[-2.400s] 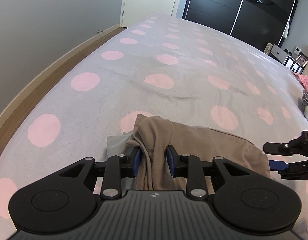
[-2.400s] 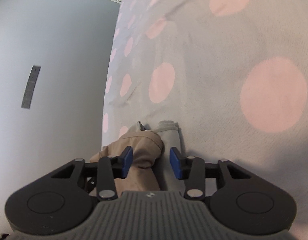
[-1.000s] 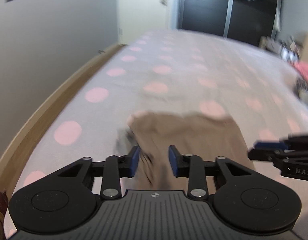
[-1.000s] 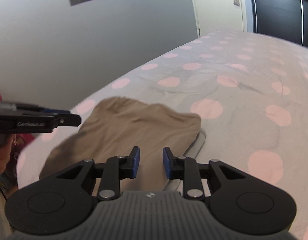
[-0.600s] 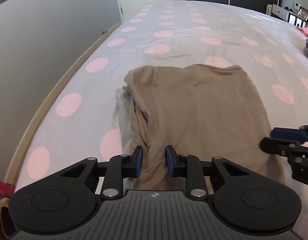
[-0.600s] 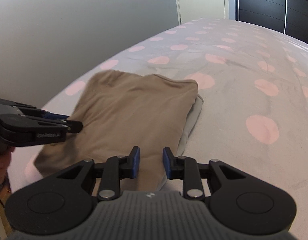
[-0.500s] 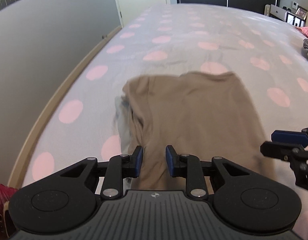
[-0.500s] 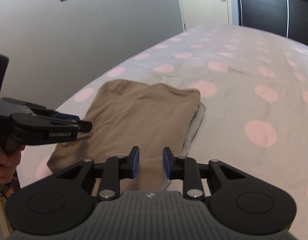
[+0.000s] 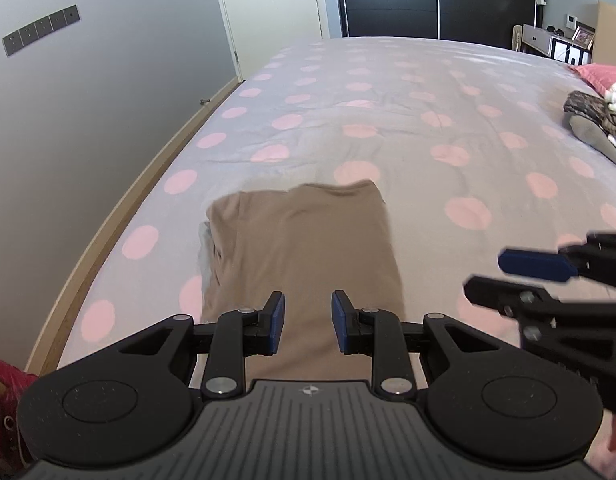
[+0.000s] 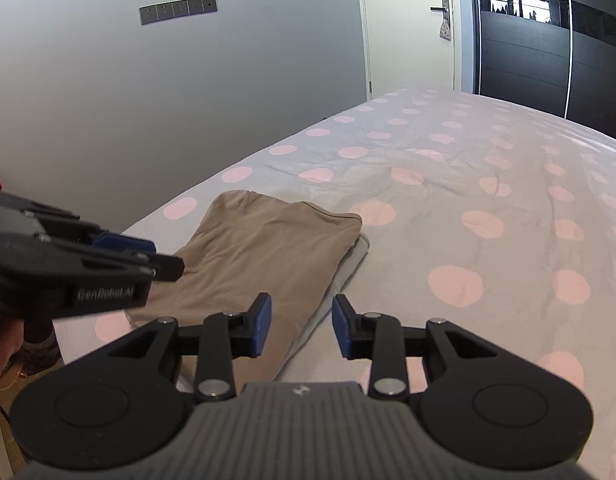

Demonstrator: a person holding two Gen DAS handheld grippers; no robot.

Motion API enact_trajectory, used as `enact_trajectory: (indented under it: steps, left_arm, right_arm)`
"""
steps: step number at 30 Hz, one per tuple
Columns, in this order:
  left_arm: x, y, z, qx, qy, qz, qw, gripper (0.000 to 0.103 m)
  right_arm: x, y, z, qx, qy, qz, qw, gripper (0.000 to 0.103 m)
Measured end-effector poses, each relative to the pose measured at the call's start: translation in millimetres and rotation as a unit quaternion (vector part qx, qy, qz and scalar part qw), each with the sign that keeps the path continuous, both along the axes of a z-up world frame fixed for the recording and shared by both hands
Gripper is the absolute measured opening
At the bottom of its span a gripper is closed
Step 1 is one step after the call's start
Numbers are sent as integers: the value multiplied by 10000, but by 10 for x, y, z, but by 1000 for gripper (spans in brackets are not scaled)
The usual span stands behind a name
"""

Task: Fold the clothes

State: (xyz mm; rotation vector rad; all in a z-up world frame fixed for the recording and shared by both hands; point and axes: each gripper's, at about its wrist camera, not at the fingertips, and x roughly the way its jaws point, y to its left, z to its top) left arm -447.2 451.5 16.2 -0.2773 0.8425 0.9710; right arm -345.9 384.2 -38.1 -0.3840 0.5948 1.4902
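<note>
both my left hand-held gripper (image 9: 307, 322) and right hand-held gripper (image 10: 301, 326) are spread, holding nothing. i think the brown shirt (image 9: 304, 248) needs one neat fold on the bed (image 9: 428, 128).

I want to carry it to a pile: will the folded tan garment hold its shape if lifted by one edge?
Probably not. The tan garment looks thin and soft, so it would likely droop and unfold. Its creased left layers seem loose; they could slip apart on the bedspread.
</note>
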Motion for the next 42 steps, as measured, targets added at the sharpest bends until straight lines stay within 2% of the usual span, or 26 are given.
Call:
enact_trajectory:
  steps: [5, 8, 14, 20, 23, 36, 40, 42]
  left_arm:
    - [-73, -262, -39, -203, 104, 180, 9996, 24]
    - [-116, -406, -49, -196, 112, 307, 9993, 24]
    - [-185, -610, -99, -335, -158, 575, 9977, 24]
    - [-200, -675, -183, -368, -14, 663, 9971, 25]
    - [-183, -695, -211, -298, 87, 647, 9974, 29]
    - [-228, -732, -261, -256, 102, 801, 9964, 30]
    - [-257, -725, -250, -211, 42, 873, 9959, 41]
    - [-254, -729, -254, -232, 45, 862, 9960, 42]
  right_arm:
    - [-46, -215, 17, -52, -98, 55, 9999, 41]
    - [-80, -320, 10, -39, -182, 65, 9998, 45]
    - [-115, -460, -9, -55, -307, 97, 9995, 52]
    - [-116, -491, -4, -78, -291, 64, 9995, 53]
    - [-144, -487, -7, -125, -293, 72, 9995, 53]
    - [-279, -527, -21, -23, -521, 173, 9985, 54]
    - [-293, -543, -35, 9, -542, 217, 9983, 57]
    - [-290, -531, -64, -61, -564, 193, 9982, 57]
